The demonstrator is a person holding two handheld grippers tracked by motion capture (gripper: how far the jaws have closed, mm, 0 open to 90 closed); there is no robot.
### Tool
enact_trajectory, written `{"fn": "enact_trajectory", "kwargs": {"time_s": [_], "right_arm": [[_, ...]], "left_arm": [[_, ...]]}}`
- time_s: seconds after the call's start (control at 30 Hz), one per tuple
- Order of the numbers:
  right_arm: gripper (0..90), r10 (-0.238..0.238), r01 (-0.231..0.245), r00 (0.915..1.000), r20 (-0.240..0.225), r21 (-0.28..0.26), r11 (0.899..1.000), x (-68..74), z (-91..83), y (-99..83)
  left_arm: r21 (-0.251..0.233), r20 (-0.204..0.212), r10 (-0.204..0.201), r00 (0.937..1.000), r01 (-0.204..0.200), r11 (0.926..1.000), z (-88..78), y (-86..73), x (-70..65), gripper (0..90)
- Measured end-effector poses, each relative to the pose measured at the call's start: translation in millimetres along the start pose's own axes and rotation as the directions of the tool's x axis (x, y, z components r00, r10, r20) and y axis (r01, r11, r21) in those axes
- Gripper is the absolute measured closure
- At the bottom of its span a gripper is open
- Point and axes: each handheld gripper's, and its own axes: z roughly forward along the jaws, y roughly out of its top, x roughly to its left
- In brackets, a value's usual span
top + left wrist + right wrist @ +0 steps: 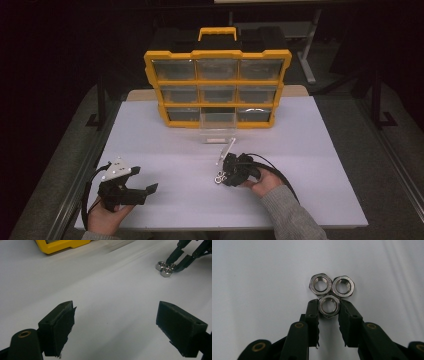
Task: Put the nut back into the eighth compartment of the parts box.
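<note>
Three steel hex nuts lie touching in a cluster on the white table. In the right gripper view, the nearest nut (328, 306) sits between my right gripper's (328, 303) black jaws, which press on its two sides. The other two nuts (320, 284) (343, 285) lie just beyond it. From above, the right gripper (220, 176) points left at the nuts (219, 178) near the table's middle front. My left gripper (144, 179) rests at the front left, open and empty. In the left gripper view (116, 306), the nuts (166, 272) lie far off beside the right gripper's tips (177, 264).
A yellow organizer (217, 56) with clear drawers stands upright at the back of the table (310, 150). Its bottom middle drawer (217, 121) is pulled out toward me. Cables trail from both grippers toward the front edge.
</note>
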Motion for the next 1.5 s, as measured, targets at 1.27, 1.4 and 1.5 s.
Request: {"fn": "enact_trajectory", "kwargs": {"time_s": [1.27, 1.4, 1.5], "right_arm": [[69.2, 0.024, -0.029, 0.999, -0.038, -0.129, 0.991, -39.5, -83.2, 29.0], [69.2, 0.023, -0.027, 0.9992, -0.033, -0.14, 0.99, -44.9, -91.3, 34.2], [69.2, 0.022, -0.025, 0.9995, -0.024, -0.14, 0.99, -48.8, -98.1, 39.2]], "left_arm": [[-0.013, -0.006, -0.018, 0.9998, 0.018, 0.9998, -3.5, 0.7, 1.4, 14.9], [-0.014, -0.007, -0.018, 0.9998, 0.018, 0.9997, -4.1, 0.9, 1.6, 14.8], [-0.014, -0.007, -0.02, 0.9998, 0.019, 0.9997, -4.1, 0.9, 1.6, 14.9]]}}
